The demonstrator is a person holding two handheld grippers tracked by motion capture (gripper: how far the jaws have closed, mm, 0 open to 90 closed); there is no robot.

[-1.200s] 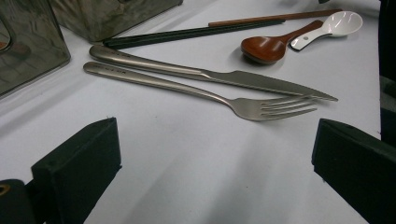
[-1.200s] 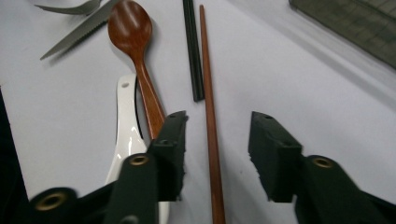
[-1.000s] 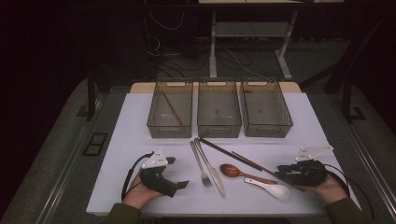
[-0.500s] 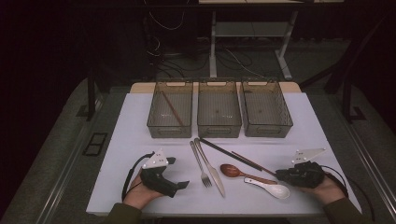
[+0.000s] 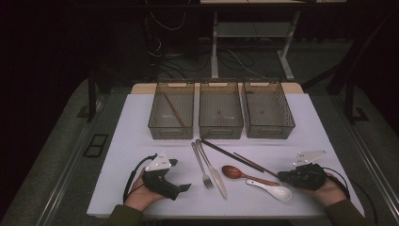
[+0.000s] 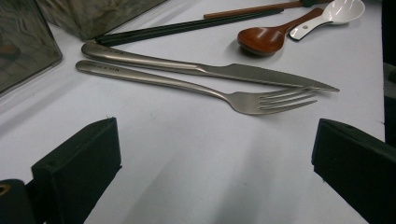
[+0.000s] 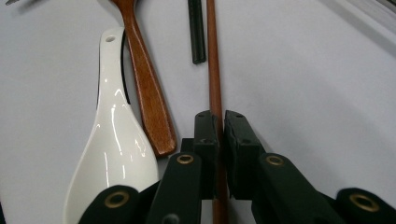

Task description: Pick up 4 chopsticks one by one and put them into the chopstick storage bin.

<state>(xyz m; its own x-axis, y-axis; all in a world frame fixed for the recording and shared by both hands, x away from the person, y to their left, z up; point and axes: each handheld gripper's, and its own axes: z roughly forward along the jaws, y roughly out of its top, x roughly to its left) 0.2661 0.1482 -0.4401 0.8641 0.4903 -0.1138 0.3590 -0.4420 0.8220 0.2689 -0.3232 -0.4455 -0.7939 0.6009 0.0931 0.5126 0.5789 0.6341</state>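
Observation:
My right gripper (image 7: 216,116) is shut on a brown chopstick (image 7: 212,56) that lies flat on the white table; its jaws have just been closing on it. In the high view that right gripper (image 5: 282,176) sits at the front right, at the near end of the brown chopstick (image 5: 254,163). Just left of it lie a white ceramic spoon (image 5: 272,189) and a wooden spoon (image 5: 234,172). My left gripper (image 5: 178,174) rests at the front left, open and holding nothing. Ahead of its jaws lie a fork (image 6: 261,98) and a knife (image 6: 210,70).
Three clear bins stand in a row at the back; the left bin (image 5: 155,123) holds a brown chopstick (image 5: 174,111), while the middle bin (image 5: 221,133) and the right bin (image 5: 287,123) look bare. A black chopstick pair (image 5: 225,150) lies slanted in front of them.

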